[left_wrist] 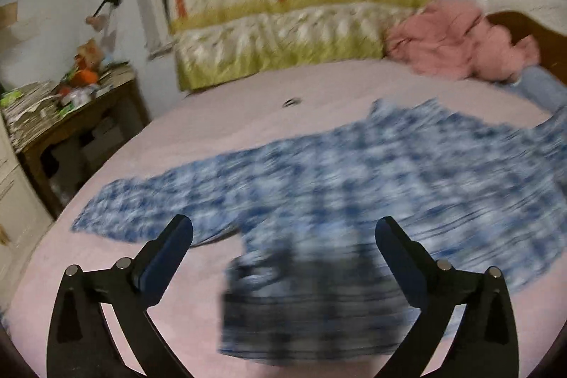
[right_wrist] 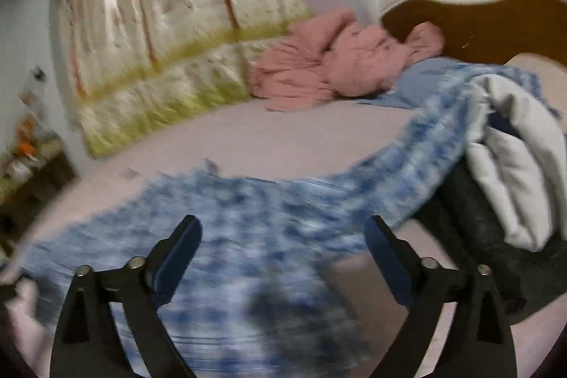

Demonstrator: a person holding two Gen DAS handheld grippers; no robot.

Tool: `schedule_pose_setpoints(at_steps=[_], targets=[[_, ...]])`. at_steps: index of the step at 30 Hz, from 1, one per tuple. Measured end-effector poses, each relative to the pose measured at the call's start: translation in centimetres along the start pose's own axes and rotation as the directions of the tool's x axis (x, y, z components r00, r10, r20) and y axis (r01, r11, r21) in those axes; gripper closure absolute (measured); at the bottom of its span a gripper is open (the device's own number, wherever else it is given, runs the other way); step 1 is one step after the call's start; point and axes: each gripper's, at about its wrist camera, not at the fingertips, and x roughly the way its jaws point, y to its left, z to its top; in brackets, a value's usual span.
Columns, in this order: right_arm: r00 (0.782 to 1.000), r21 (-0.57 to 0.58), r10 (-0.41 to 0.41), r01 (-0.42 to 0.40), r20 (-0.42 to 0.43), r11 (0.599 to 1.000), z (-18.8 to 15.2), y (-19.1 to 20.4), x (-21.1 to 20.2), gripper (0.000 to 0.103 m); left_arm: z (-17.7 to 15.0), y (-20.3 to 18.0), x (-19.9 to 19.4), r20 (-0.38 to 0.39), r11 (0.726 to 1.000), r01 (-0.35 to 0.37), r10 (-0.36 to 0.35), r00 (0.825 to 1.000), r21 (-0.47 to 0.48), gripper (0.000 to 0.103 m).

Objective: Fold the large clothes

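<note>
A large blue-and-white checked garment (left_wrist: 336, 172) lies spread across the pink bed sheet (left_wrist: 212, 119), blurred in both views. In the left wrist view its near part is doubled over into a shadowed fold (left_wrist: 301, 300) that lies loose between the fingers. My left gripper (left_wrist: 283, 225) is open above that fold, with nothing pressed by its pads. In the right wrist view the same garment (right_wrist: 265, 218) runs under my right gripper (right_wrist: 282, 224), which is open and holds nothing. One part of the garment trails up to the right over a pile of clothes (right_wrist: 514, 172).
Crumpled pink cloth (right_wrist: 336, 66) lies at the head of the bed by the brown headboard (right_wrist: 496, 23). A tree-print curtain (left_wrist: 283, 6) hangs along the far side. A cluttered wooden side table (left_wrist: 71, 116) stands to the left. A small dark item (left_wrist: 292, 102) rests on the sheet.
</note>
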Motion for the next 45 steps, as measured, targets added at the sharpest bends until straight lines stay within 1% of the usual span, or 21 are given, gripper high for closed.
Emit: schedule_pose_setpoints(at_steps=[3, 5, 6, 8, 11, 12, 14, 16, 19, 22, 25, 29, 31, 32, 34, 36, 38, 40, 42, 43, 45], targets=[[0.983, -0.012, 0.102, -0.105, -0.153, 0.994, 0.2, 1.6, 2.8, 0.000, 0.9, -1.9, 0.5, -0.049, 0.993, 0.117, -0.117, 0.992, -0.016, 0.001], [0.975, -0.032, 0.107, -0.115, -0.197, 0.993, -0.9, 2.4, 4.7, 0.000, 0.7, -3.3, 2.3, -0.127, 0.987, 0.160, -0.160, 0.979, -0.010, 0.001], [0.973, -0.059, 0.081, -0.096, -0.217, 0.994, -1.7, 2.8, 6.0, 0.000, 0.3, -3.7, 3.4, -0.155, 0.985, 0.171, -0.169, 0.973, -0.002, 0.001], [0.969, -0.099, 0.029, -0.055, -0.246, 0.994, -3.3, 2.9, 8.1, 0.000, -0.8, -4.1, 5.2, -0.180, 0.988, 0.151, -0.151, 0.972, -0.012, 0.001], [0.953, -0.167, -0.048, -0.002, -0.299, 0.986, -5.3, 2.1, 10.7, 0.000, -2.8, -3.3, 7.6, -0.191, 0.987, 0.152, -0.161, 0.968, -0.058, 0.001], [0.945, -0.186, -0.075, 0.015, -0.318, 0.982, -5.7, 1.8, 11.4, 0.000, -3.2, -3.3, 8.5, -0.206, 0.989, 0.141, -0.148, 0.967, -0.048, 0.001], [0.933, -0.169, -0.087, 0.028, -0.348, 0.985, -5.9, 0.7, 12.0, 0.000, -3.8, -3.1, 9.8, -0.248, 0.995, 0.100, -0.103, 0.963, -0.025, 0.001], [0.933, -0.190, -0.112, 0.049, -0.341, 0.981, -6.1, 0.9, 12.0, 0.000, -4.1, -2.7, 10.4, -0.269, 0.993, 0.104, -0.115, 0.956, -0.052, 0.001], [0.921, -0.266, -0.196, 0.107, -0.336, 0.958, -6.9, 1.5, 12.2, 0.000, -4.5, -2.1, 10.9, -0.283, 0.991, 0.105, -0.125, 0.951, -0.087, 0.001], [0.908, -0.329, -0.251, 0.138, -0.335, 0.934, -7.5, 2.2, 12.6, 0.000, -4.8, -2.5, 11.1, -0.297, 0.993, 0.097, -0.113, 0.948, -0.070, 0.001], [0.903, -0.350, -0.269, 0.146, -0.334, 0.925, -7.7, 2.3, 12.6, 0.000, -4.8, -2.9, 10.9, -0.292, 0.996, 0.079, -0.088, 0.952, -0.043, 0.000], [0.901, -0.353, -0.271, 0.145, -0.339, 0.924, -7.6, 2.4, 12.6, 0.000, -4.7, -2.9, 11.0, -0.294, 0.996, 0.075, -0.083, 0.952, -0.037, 0.000], [0.902, -0.356, -0.274, 0.149, -0.332, 0.922, -7.7, 2.6, 12.8, 0.000, -4.7, -3.0, 11.0, -0.290, 0.997, 0.071, -0.078, 0.954, -0.032, 0.000], [0.909, -0.357, -0.274, 0.154, -0.314, 0.921, -7.6, 2.7, 12.4, 0.000, -4.6, -3.0, 10.9, -0.285, 0.997, 0.069, -0.074, 0.956, -0.028, 0.001], [0.935, -0.360, -0.261, 0.164, -0.239, 0.918, -7.2, 3.2, 11.0, 0.000, -4.4, -3.1, 10.1, -0.238, 0.998, 0.063, -0.064, 0.969, -0.014, 0.001], [0.970, -0.359, -0.207, 0.150, -0.127, 0.921, -6.6, 3.9, 8.3, 0.000, -3.9, -3.3, 8.1, -0.137, 0.998, 0.062, -0.061, 0.989, 0.006, 0.001], [0.991, -0.352, -0.136, 0.128, 0.003, 0.927, -6.1, 4.6, 5.4, 0.000, -3.3, -3.3, 5.8, -0.016, 0.999, 0.038, -0.037, 0.999, 0.009, 0.001], [0.991, -0.355, -0.085, 0.118, 0.107, 0.928, -6.0, 5.3, 3.3, 0.000, -3.0, -3.4, 3.9, 0.104, 1.000, 0.004, -0.006, 0.995, 0.014, 0.001], [0.986, -0.370, -0.065, 0.119, 0.156, 0.921, -6.2, 6.0, 2.3, 0.000, -3.1, -3.6, 2.4, 0.193, 1.000, 0.012, -0.015, 0.981, 0.016, 0.001], [0.979, -0.377, -0.079, 0.145, 0.186, 0.915, -6.4, 6.4, 1.9, 0.000, -3.2, -3.8, 1.7, 0.230, 1.000, 0.004, -0.008, 0.973, 0.017, 0.000], [0.963, -0.378, -0.122, 0.209, 0.241, 0.902, -6.8, 7.0, 1.5, 0.000, -3.1, -4.1, 0.6, 0.296, 0.998, -0.063, 0.062, 0.953, -0.006, 0.000]])
